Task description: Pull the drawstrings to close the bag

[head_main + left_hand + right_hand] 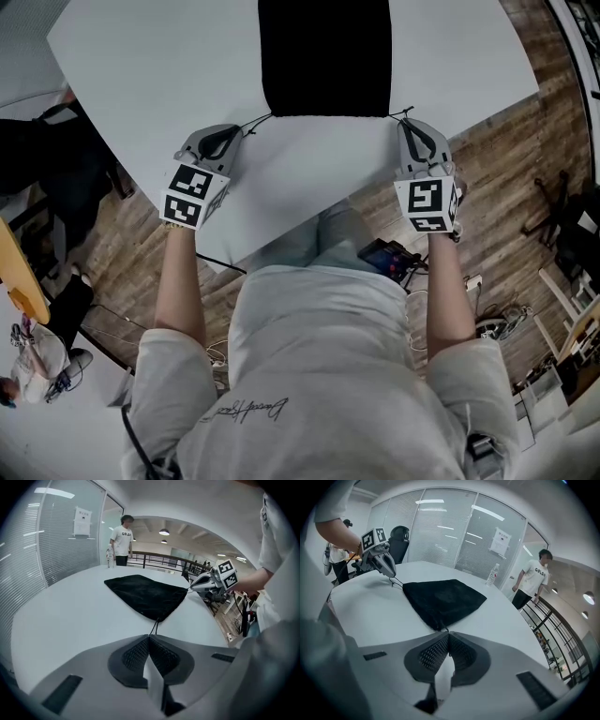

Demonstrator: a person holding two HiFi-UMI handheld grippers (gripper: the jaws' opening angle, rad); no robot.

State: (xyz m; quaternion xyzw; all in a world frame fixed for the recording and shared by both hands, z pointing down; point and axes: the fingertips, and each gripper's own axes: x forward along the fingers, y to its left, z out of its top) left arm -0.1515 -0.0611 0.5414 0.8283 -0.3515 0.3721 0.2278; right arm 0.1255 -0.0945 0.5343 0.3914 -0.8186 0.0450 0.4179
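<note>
Nearest, the left hand-held gripper (242,130) and right hand-held gripper (406,122) pinch the drawstrings (259,120) at the near corners of the bag (324,56) lying flat on the worktop (141,75); uneven pulling could drag it or slip a cord.

Bystander's T-shirt (533,576): capital letters, roughly "GOLGA", uncertain.
Glass-wall notice (500,541): print too small to read.
Wearer's shirt (248,410): cursive script, illegible.

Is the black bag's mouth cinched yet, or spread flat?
Spread flat: the bag has its mouth edge straight, full width and ungathered on the table.
</note>
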